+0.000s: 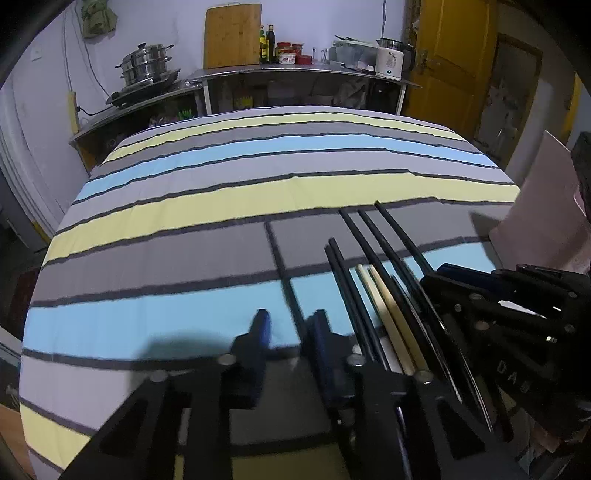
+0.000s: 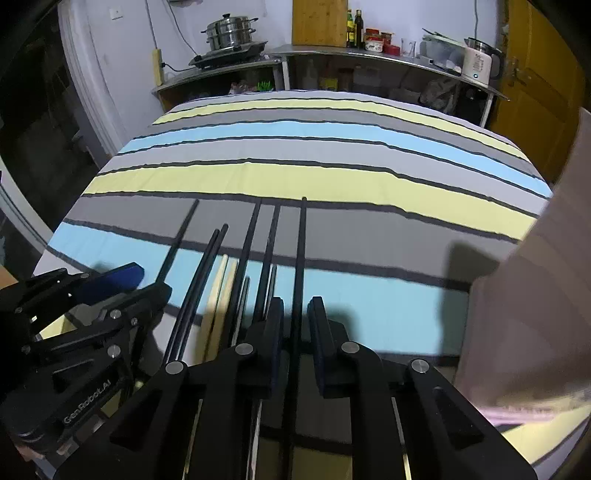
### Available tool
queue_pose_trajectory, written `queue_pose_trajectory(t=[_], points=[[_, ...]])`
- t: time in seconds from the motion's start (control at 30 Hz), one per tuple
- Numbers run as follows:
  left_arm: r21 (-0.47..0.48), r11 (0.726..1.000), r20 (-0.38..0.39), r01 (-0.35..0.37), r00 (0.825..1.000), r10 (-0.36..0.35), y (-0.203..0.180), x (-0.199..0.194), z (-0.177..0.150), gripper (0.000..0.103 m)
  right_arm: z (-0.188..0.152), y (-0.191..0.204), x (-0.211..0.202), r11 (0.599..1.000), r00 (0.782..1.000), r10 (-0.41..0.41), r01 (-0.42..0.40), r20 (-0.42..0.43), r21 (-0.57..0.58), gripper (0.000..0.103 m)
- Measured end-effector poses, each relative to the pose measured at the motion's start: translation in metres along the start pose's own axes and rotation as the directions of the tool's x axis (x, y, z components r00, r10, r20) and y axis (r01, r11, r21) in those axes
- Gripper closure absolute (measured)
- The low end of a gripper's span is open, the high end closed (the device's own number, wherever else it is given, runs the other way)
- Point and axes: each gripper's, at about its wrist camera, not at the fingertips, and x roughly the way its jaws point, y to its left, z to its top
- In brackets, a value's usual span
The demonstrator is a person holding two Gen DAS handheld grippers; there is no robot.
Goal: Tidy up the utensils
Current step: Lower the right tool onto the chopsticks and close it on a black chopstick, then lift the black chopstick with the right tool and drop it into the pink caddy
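Both tongs are down low over a surface covered in a striped cloth [image 1: 258, 192] (grey, blue and yellow bands), with a row of chopsticks laid out on it.

The left tongs [image 1: 291, 332] have their blue-padded fingers standing a bit apart, and one black chopstick [image 1: 280, 258] runs up between them. It sits close against the right-hand finger, but it's blurry, so I can't tell if the pads actually pinch it.

The right tongs [image 2: 295, 314] are narrowed around another single black chopstick [image 2: 301, 258], which passes straight up the gap between the pads. There's still a sliver of space showing on each side, so I can't tell whether it's really clamped.

Between the two tongs lies the rest of the bunch: several more black chopsticks [image 2: 207, 280] and a pale wooden pair [image 2: 221, 295], all roughly parallel and pointing away from the cameras.

At the back there's a steel counter [image 1: 295, 72] with a steamer pot [image 1: 146, 62], a cutting board [image 1: 232, 35], bottles and a white kettle [image 1: 389, 61].
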Motion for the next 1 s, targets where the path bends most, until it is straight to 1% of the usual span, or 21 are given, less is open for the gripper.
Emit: queue_pose_trajectory(t=[0.07, 0.17, 0.2, 0.23, 0.33, 0.47, 0.63, 0.87, 1.0], points=[[-0.003, 1.000, -0.007, 0.003, 1.000, -0.003, 0.001, 0.004, 0.005, 0.092, 0.006, 0.002, 0.004, 1.000, 1.000, 0.003, -0.003, -0.013, -0.009, 0.088], [0.001, 1.000, -0.011, 0.008, 1.000, -0.008, 0.001, 0.008, 0.011, 0.094, 0.012, 0.003, 0.009, 1.000, 1.000, 0.009, -0.009, -0.025, -0.012, 0.090], [0.000, 1.000, -0.012, 0.010, 1.000, -0.010, 0.001, 0.008, 0.012, 0.094, 0.014, 0.003, 0.010, 1.000, 1.000, 0.010, -0.011, -0.028, -0.009, 0.096], [-0.005, 1.000, -0.013, 0.017, 1.000, -0.018, 0.002, 0.008, 0.013, 0.095, 0.016, 0.003, 0.010, 1.000, 0.999, 0.011, -0.011, -0.033, -0.004, 0.097], [-0.044, 0.997, -0.016, 0.063, 0.998, -0.064, 0.010, 0.007, 0.012, 0.098, 0.016, -0.001, 0.008, 0.999, 0.998, 0.047, -0.046, -0.035, 0.026, 0.098], [-0.080, 0.992, 0.008, 0.101, 0.995, -0.100, 0.019, -0.006, 0.011, 0.098, 0.012, -0.001, -0.009, 0.997, 0.997, 0.074, -0.074, -0.002, 0.039, 0.098], [-0.083, 0.986, 0.080, 0.148, 0.987, -0.141, 0.022, -0.044, 0.015, 0.098, 0.013, -0.002, -0.039, 0.994, 0.993, 0.101, -0.103, 0.055, 0.043, 0.098], [-0.029, 0.981, 0.183, 0.194, 0.965, -0.185, 0.013, -0.112, 0.022, 0.098, 0.016, 0.000, -0.092, 0.990, 0.980, 0.131, -0.138, 0.151, 0.032, 0.098], [-0.005, 0.977, 0.219, 0.214, 0.953, -0.208, 0.006, -0.141, 0.025, 0.098, 0.015, 0.003, -0.121, 0.990, 0.970, 0.134, -0.140, 0.201, 0.018, 0.098]])
